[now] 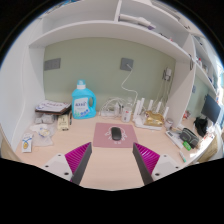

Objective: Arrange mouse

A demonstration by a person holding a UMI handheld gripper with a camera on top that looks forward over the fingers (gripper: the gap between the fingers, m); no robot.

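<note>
the hand-held gripper [112,160] hovers above the near edge of a pale worktop [40,160], its two fingers spread wide apart and holding nothing; the magenta pads [80,157] on their inner faces stand open to each other with bare surface between them

just ahead of the fingers, centred between them, a pink mouse mat [108,137] lies flat on the worktop. a dark computer mouse [116,133] sits on the mat, a little right of its middle, resting on its own and clear of both fingers

far left of the mat a blue detergent bottle [84,100] with a white label stands upright against the pale green back wall [100,60]. left of the bottle is a cluster of small items i cannot make out clearly, among them a clear box [45,108] and some packets nearer the worktop's left edge

behind the mat, at the wall, small white objects stand in a row, too small to name. to the right of these a white router [152,110] with upright antennas sits near the wall, a cable [126,75] running up the wall above it. further right the worktop turns along a side wall where a dark monitor [211,112] stands, with a keyboard [188,134] near it

white shelves [150,18] run above the wall
</note>
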